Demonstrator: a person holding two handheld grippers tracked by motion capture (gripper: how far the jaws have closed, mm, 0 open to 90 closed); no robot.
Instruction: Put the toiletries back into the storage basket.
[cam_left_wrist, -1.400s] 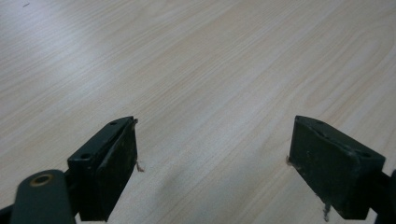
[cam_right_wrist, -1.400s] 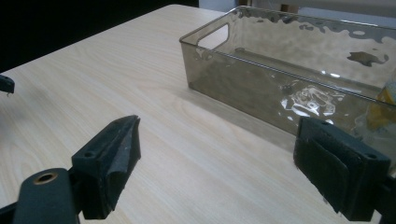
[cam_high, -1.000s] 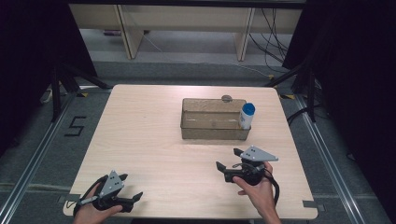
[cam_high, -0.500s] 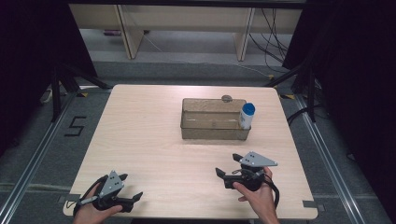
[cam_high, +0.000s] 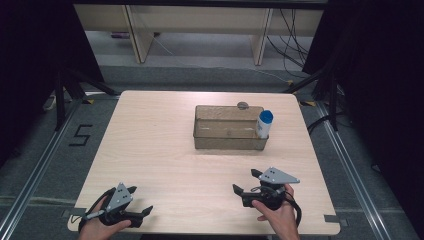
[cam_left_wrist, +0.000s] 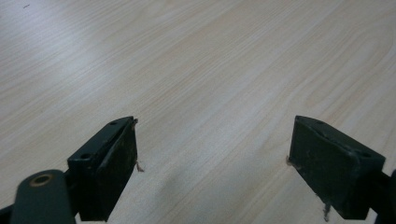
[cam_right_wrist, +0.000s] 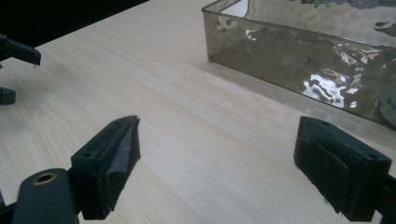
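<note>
Pale wood-grain counter (cam_high: 165, 145) carries a clear plastic bin (cam_high: 229, 136) at its far middle, a white bottle with a blue cap (cam_high: 264, 124) standing upright in the bin's right end. Near the front edge, the left hand-held gripper (cam_high: 140, 200) and right hand-held gripper (cam_high: 246, 182) sit well apart, both well short of the bin.

Left gripper view: jaws spread wide over bare counter (cam_left_wrist: 210, 70), grasping nothing.

Right gripper view: jaws likewise released, with the bin (cam_right_wrist: 299, 51) ahead to the right.
</note>
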